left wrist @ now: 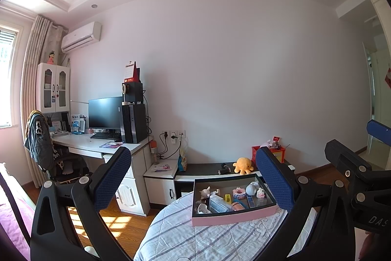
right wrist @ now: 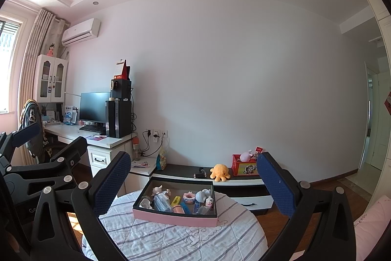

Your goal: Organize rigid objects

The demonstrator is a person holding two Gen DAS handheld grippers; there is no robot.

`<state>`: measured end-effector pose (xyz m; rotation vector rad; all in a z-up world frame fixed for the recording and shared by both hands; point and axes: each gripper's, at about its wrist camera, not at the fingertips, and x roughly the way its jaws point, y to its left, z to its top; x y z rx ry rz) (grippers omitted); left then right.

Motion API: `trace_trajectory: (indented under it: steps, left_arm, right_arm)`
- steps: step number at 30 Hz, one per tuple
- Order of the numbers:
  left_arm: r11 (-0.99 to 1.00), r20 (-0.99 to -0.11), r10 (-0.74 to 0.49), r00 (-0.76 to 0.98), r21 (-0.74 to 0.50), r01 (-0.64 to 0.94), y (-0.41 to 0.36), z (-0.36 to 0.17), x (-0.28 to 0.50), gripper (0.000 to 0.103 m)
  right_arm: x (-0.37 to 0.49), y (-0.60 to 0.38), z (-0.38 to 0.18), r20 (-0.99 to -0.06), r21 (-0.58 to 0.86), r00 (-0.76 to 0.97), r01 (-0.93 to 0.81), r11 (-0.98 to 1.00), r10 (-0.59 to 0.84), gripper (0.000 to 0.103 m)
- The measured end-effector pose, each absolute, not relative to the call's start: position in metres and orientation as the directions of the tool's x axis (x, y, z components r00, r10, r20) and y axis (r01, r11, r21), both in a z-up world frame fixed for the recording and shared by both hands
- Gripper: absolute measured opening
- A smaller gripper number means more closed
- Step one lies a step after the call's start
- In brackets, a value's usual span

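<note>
A pink box with a dark rim (left wrist: 232,217) (right wrist: 174,218) sits on a round table with a striped cloth (left wrist: 195,241) (right wrist: 171,241). It holds several small rigid things: animal figurines, a yellow block (left wrist: 228,198) (right wrist: 175,200), a clear case, a pink toy. My left gripper (left wrist: 195,180) is open and empty, raised well above and before the box. My right gripper (right wrist: 193,182) is open and empty too, held the same way. Each gripper shows at the edge of the other's view.
A low black-and-white cabinet (left wrist: 207,170) (right wrist: 185,171) behind the table carries an orange plush octopus (left wrist: 242,165) (right wrist: 220,172) and a red toy box (right wrist: 244,165). A desk with monitor and computer tower (left wrist: 133,122) stands at left, with a chair. Wooden floor lies around.
</note>
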<state>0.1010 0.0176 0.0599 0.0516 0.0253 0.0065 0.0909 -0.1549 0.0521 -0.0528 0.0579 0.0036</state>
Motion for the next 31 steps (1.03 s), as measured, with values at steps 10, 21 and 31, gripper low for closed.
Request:
trace_trajectory:
  steps: [10,21,31]
  left_arm:
    - [0.999,-0.025,0.009,1.0,0.052,-0.007,0.0178,0.0592,0.1005,0.103]
    - [0.999,-0.024,0.008,1.0,0.052,-0.006,0.0175,0.0586,0.1004,0.103]
    - [0.999,-0.024,0.008,1.0,0.052,-0.006,0.0168,0.0576,0.1001,0.103]
  right_arm:
    - [0.0908,-0.1552,0.0521,-0.061,-0.052,0.998,-0.007,0.999,0.004,0.103]
    - [0.0902,-0.155,0.0519,-0.059,-0.053,0.998,-0.005,0.999,0.002,0.103]
    - [0.0891,-0.1556,0.0522,-0.06,-0.054,0.998,-0.006,0.999,0.003,0.103]
